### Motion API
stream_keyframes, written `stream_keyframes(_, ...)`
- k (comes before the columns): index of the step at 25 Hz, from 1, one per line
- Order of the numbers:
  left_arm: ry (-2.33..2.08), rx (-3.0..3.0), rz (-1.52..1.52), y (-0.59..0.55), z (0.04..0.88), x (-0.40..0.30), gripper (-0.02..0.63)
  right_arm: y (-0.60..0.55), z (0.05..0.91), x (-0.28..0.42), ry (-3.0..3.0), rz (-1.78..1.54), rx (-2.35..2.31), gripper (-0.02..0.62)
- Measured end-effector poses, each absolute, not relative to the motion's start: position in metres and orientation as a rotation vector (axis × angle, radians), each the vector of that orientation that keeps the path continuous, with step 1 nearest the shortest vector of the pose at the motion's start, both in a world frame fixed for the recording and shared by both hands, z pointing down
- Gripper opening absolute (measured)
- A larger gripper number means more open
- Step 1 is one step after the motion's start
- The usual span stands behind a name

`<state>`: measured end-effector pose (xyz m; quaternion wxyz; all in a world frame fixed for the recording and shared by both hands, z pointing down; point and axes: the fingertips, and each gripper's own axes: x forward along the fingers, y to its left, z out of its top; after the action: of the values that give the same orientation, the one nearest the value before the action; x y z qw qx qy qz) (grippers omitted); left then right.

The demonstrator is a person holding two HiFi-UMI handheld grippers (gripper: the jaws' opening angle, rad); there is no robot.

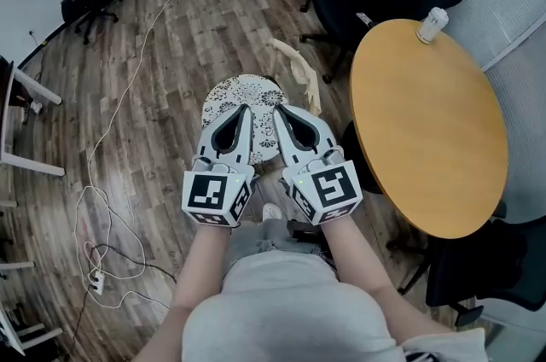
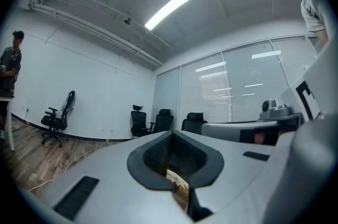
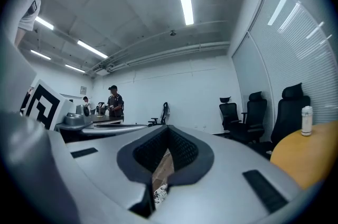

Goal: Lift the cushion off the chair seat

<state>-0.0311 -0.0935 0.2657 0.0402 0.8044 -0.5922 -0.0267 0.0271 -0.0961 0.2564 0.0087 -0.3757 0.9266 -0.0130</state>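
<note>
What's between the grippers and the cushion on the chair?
Nothing visible. The left gripper and right gripper, both shut and empty, are over the near part of the cushion; its visible top is bare. The wooden backrest stands beyond it.

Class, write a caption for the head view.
Left gripper and right gripper, both shut, hover over the patterned cushion.

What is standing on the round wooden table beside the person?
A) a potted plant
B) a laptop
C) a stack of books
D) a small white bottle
D: in the head view a small white bottle stands upright near the far edge of the round wooden table.
</note>
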Motion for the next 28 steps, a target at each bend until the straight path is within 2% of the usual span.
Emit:
stream_keyframes(13,-1.766,2.43,-0.04,-0.16,0.3,-0.048,0.002,-0.169,0.289,0.014,2.859,-0.193,-1.128,0.028)
stream_keyframes(21,-1.648,2.457,0.026,-0.209,0.334,-0.063,0.002,-0.219,0.323,-0.003,2.845,-0.244,-1.263,0.031)
stream_keyframes(22,-1.633,2.459,0.031,-0.216,0.338,-0.065,0.002,-0.226,0.328,-0.004,2.842,-0.261,-1.283,0.049)
stream_keyframes(24,-1.601,2.461,0.033,-0.228,0.344,-0.071,0.002,-0.238,0.337,-0.007,2.834,-0.297,-1.314,0.143)
stream_keyframes(28,-1.536,2.46,0.039,-0.248,0.362,-0.084,0.002,-0.258,0.361,-0.015,2.838,-0.338,-1.417,0.169)
